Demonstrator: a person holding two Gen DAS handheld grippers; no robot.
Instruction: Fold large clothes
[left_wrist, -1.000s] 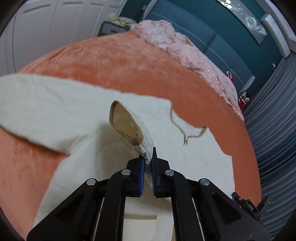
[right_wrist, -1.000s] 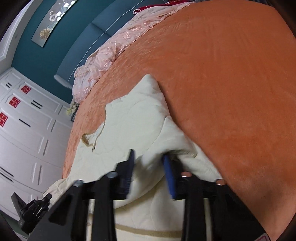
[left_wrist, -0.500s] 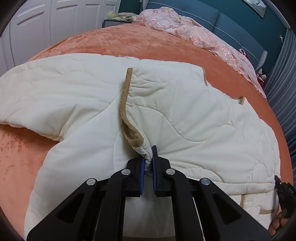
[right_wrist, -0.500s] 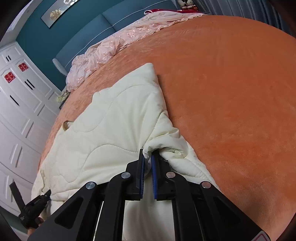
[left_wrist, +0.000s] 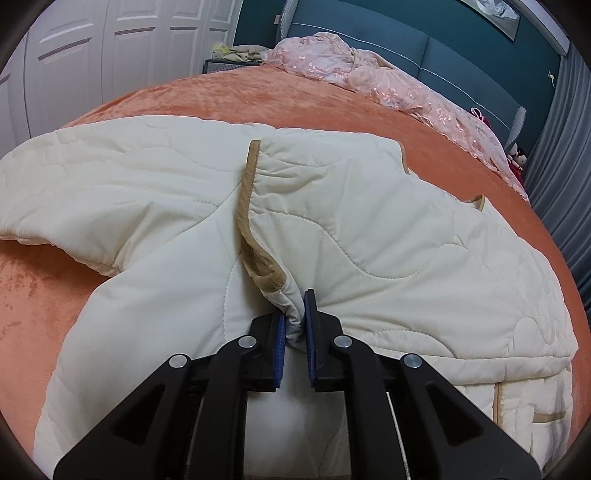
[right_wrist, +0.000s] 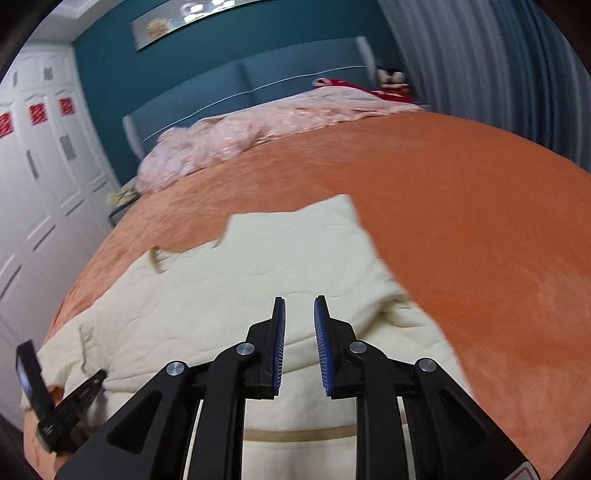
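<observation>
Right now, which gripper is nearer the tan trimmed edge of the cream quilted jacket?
Left. The left gripper pinches fabric beside the tan trim; the right gripper, open, hovers over plain quilting.

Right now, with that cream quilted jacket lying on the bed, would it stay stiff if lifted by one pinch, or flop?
Probably flop: the jacket bunches into soft creases where the left gripper pinches it. The puffy padding suggests it is light for its bulk. It should not slide easily, since the orange blanket looks plush, though that is a guess.
</observation>
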